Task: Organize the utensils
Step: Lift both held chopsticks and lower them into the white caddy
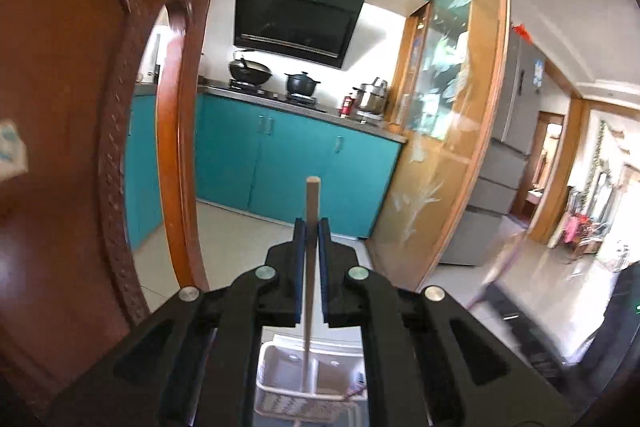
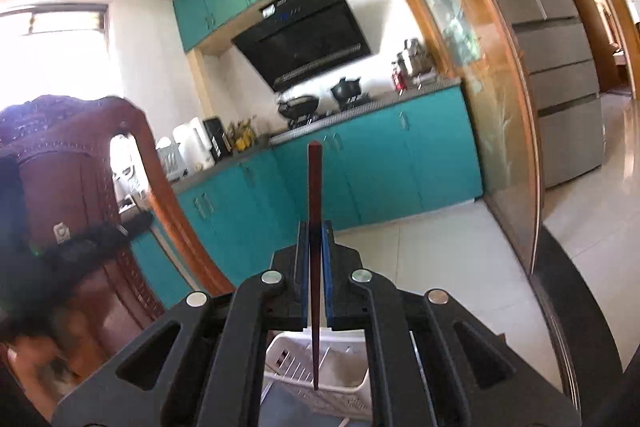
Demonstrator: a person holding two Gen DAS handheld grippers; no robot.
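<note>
Right below the left gripper [image 1: 312, 227] sits a white plastic holder [image 1: 280, 371] with a wall down its middle that splits it into two boxes. Its sides have slits. The boxes look almost bare, but something small and pinkish lies at the right edge; it is too blurry to name. The left gripper is closed tight on a light wooden chopstick [image 1: 311, 203]. The stick runs between the blue pads, its thin end hangs over the holder and its thick end sticks out past the fingertips.

The right gripper [image 2: 315, 231] is closed tight on a dark red-brown chopstick [image 2: 314, 183]. Its thin tip hangs over the same white holder [image 2: 352, 387], seen below the jaws.

Beside the left gripper stands a carved brown wooden chair [image 1: 80, 107].

Farther off is a kitchen with blue-green cupboards [image 1: 280, 163]. On the stove sit a black wok [image 1: 249, 71] and a black pot with a lid [image 1: 301, 83]. A shiny metal pot [image 1: 374, 95] stands on the counter. A grey fridge [image 2: 556, 59] is off to the right.
</note>
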